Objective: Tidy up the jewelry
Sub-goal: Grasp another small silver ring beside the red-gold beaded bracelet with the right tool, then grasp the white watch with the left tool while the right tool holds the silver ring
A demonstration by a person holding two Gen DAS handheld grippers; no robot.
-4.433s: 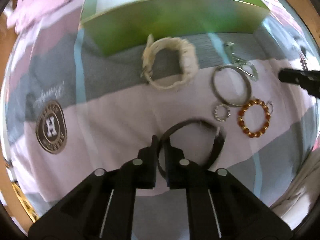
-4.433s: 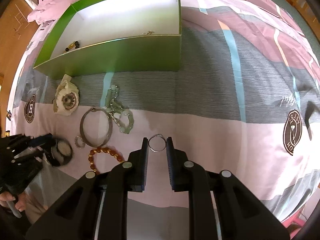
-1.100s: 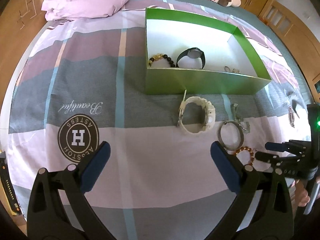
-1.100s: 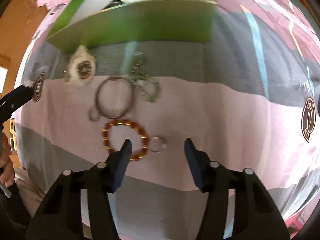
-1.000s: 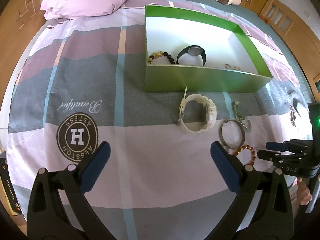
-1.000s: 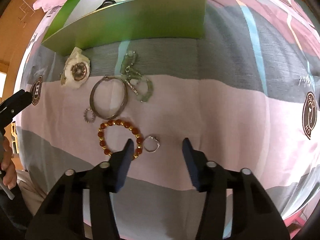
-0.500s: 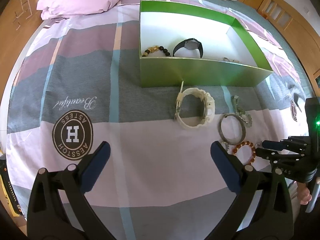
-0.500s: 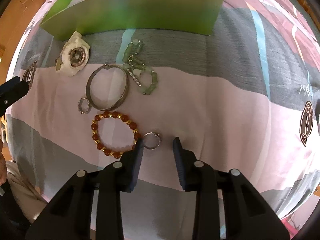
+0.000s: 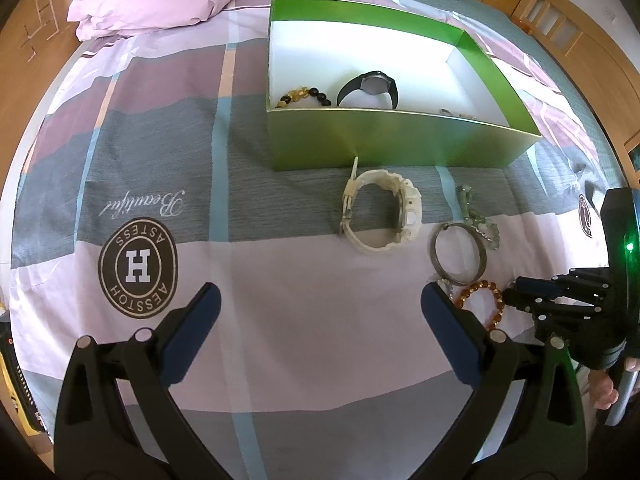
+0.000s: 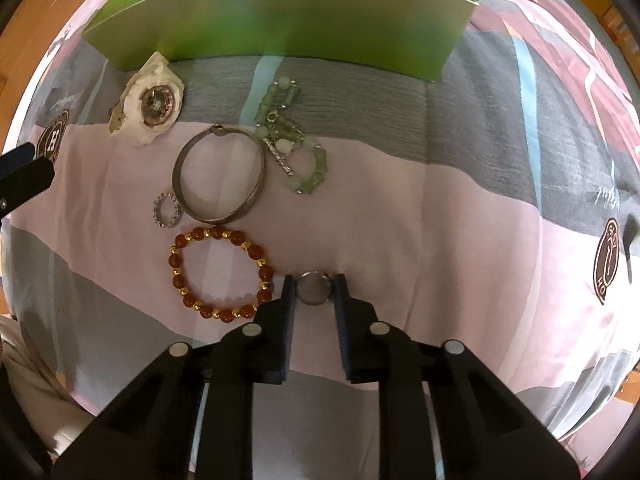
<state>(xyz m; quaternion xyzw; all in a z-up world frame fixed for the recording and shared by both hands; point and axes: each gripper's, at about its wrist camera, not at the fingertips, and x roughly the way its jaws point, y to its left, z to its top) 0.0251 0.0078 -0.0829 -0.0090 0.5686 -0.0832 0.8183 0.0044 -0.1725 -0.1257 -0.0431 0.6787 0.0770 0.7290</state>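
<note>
We are working over a bed covered with a striped sheet (image 9: 280, 300), where the jewelry is lying in front of a green box (image 9: 400, 144). Our right claw (image 10: 314, 290) is pointing down at the sheet with a small silver ring (image 10: 315, 287) sitting between its fingers; the jaws have just been closing in on it and are now standing right at its two sides, though we cannot tell whether the pads are pressing it yet. Just left of the ring is lying a red-and-gold bead bracelet (image 10: 220, 274), and above that a silver bangle (image 10: 219, 174) with a small sparkly ring (image 10: 166, 209) touching its left edge. A green stone bracelet (image 10: 296, 148) is lying beside the bangle on the right, and a white watch (image 10: 150, 100) is resting near the box's front wall. Our left claw (image 9: 320, 308) is hanging wide open above bare sheet, holding nothing. Inside the box are lying a black watch (image 9: 370, 86) and a dark bead bracelet (image 9: 304, 95).
</note>
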